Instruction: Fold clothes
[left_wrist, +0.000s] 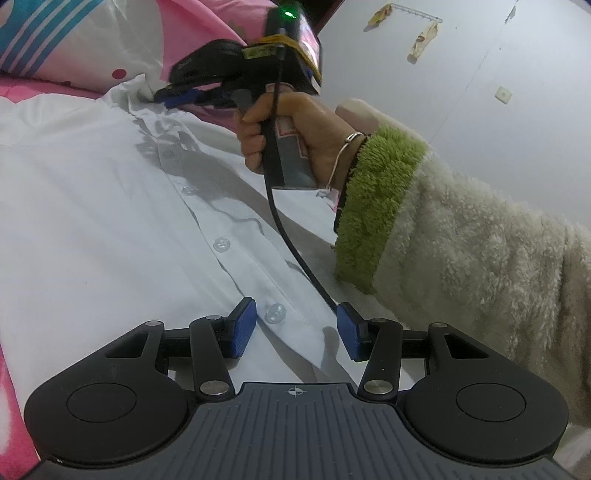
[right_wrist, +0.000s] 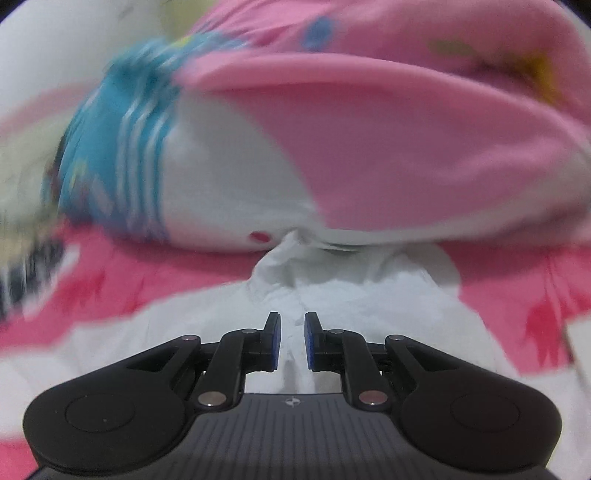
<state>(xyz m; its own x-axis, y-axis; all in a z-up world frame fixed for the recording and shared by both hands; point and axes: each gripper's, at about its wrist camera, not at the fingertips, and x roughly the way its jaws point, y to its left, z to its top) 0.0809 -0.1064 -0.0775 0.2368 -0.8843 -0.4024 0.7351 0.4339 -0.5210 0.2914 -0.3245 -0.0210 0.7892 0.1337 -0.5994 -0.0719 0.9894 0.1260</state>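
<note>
Left gripper (left_wrist: 296, 329) is hovering low over a white button-up shirt (left_wrist: 92, 206), its blue-padded jaws spread wide with nothing between them — one clear button (left_wrist: 274, 312) of the shirt's placket is sitting in the gap below. The shirt is lying spread flat on a pink and white bedsheet (left_wrist: 16, 417), buttons running up the middle toward the collar.

Farther up the shirt, near the collar, a person's hand (left_wrist: 291, 133) is gripping the handle of the right gripper (left_wrist: 181, 96), with a fuzzy cream sleeve (left_wrist: 480, 251) cuffed in green reaching in from the right. A black cable (left_wrist: 291, 243) is trailing down from that handle across the shirt.

Seen from its own camera, the right gripper (right_wrist: 292, 341) is holding its jaws narrowly apart, with white shirt fabric (right_wrist: 369, 306) showing in the slim gap; whether the pads are touching cloth is unclear. A pink, white and blue pillow (right_wrist: 332, 147) is lying just beyond the collar, blurred.
</note>
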